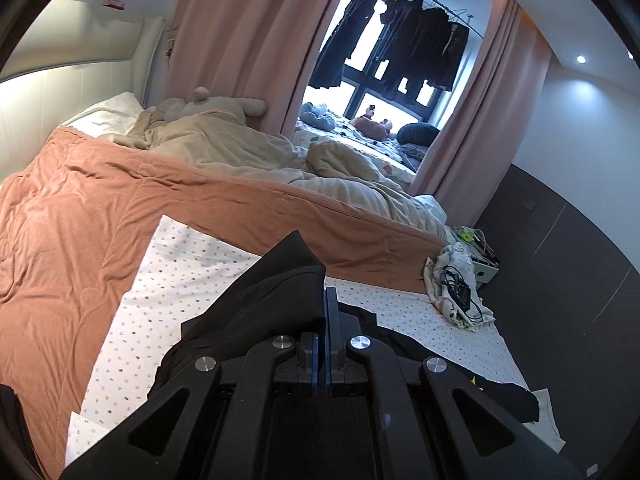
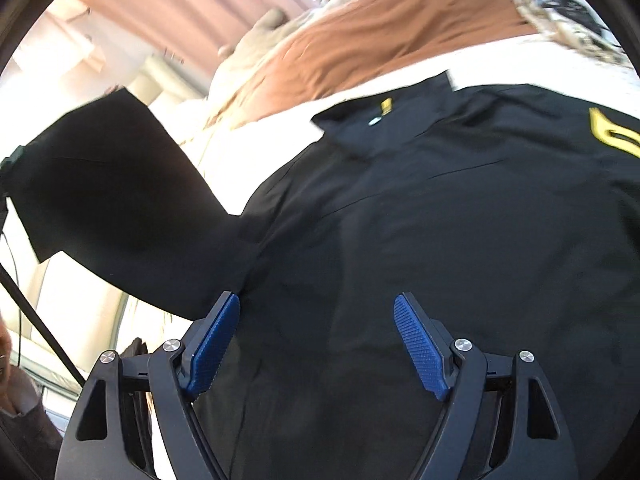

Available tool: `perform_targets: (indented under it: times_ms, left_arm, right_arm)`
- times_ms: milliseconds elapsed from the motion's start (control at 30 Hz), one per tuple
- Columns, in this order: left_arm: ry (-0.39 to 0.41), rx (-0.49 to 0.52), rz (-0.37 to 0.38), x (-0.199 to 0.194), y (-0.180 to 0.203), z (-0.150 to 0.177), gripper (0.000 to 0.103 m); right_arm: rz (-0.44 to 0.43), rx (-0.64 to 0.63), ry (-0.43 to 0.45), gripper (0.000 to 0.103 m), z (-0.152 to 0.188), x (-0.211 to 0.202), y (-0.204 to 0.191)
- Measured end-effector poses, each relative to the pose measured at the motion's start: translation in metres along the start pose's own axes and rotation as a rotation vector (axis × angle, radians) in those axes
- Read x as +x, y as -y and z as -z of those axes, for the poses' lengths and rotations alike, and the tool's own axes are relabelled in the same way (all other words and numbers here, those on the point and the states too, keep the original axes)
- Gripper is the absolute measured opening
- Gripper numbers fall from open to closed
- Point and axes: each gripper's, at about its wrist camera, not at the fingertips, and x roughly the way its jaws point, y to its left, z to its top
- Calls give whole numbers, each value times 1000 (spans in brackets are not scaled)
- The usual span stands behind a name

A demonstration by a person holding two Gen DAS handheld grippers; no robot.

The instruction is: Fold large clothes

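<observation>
The left gripper (image 1: 325, 300) pinches a fold of the black shirt (image 2: 420, 220) lifted above the dotted sheet (image 1: 192, 272); the right gripper (image 2: 316, 340) hovers wide apart over the shirt spread on that sheet.

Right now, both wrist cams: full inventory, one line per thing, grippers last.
black shirt: 1, black with yellow print, spread on the dotted sheet, one sleeve lifted
dotted sheet: 1, white with small dots, on the bed
blanket: 1, rust orange, over the bed
duvet: 1, beige, crumpled behind the blanket
curtains: pink, at the window
hanging clothes: several, dark, on a rail at the window
left gripper: shut on black shirt's fabric
right gripper: open, over the shirt
</observation>
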Motion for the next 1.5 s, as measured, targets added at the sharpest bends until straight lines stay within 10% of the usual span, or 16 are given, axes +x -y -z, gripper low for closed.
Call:
perform_targets:
  times_ms: [467,900,1000,1033,1500]
  left_arm:
    - [-141,6,119,88,72,66,4]
    - [-401,-126,57,206,81,163,8]
    - [-440,-115,52,211,84,181,54]
    - [-449,-121,70,211,84,184,103]
    - [-345,-145,23,111,5,172,103]
  right_arm:
    - [151,93,131,78,37,-122,90]
    - [317,180,164,89,80,-219,122]
    - [330,197,158,90,81,-222,126]
    - [327,198,157,90,82,-223,125]
    - [239,49,79,90,40,-143,45]
